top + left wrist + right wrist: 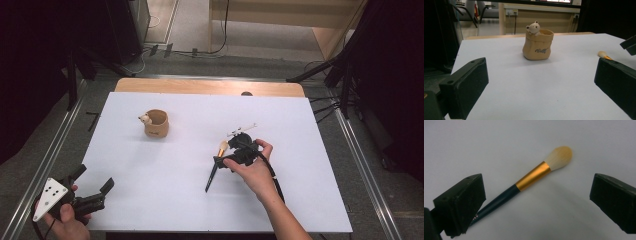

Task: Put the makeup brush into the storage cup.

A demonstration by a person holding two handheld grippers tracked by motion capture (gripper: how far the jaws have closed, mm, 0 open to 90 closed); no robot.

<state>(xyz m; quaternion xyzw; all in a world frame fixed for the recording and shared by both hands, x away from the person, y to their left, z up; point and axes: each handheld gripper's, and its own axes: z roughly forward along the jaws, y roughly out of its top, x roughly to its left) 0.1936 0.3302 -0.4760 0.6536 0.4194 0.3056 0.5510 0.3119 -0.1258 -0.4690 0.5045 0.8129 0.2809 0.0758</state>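
Observation:
A makeup brush point(215, 170) with a dark handle, gold ferrule and pale bristles lies flat on the white table point(165, 200), right of centre. My right gripper point(231, 152) hovers over its bristle end. In the right gripper view the brush point(534, 176) lies between the wide-apart jaws of the right gripper point(536, 202), which is open and touches nothing. A tan bag-shaped cup point(157, 125) with a small bear on its rim stands upright at the left rear. My left gripper point(92, 180) is open at the near left corner, facing the cup point(538, 45) between its jaws.
The brush tip point(603, 54) and part of the right gripper point(629, 45) show at the right in the left gripper view. A wooden strip point(210, 86) edges the table's far side. Metal rails point(50, 160) run along both sides, and black stands and cables lie beyond.

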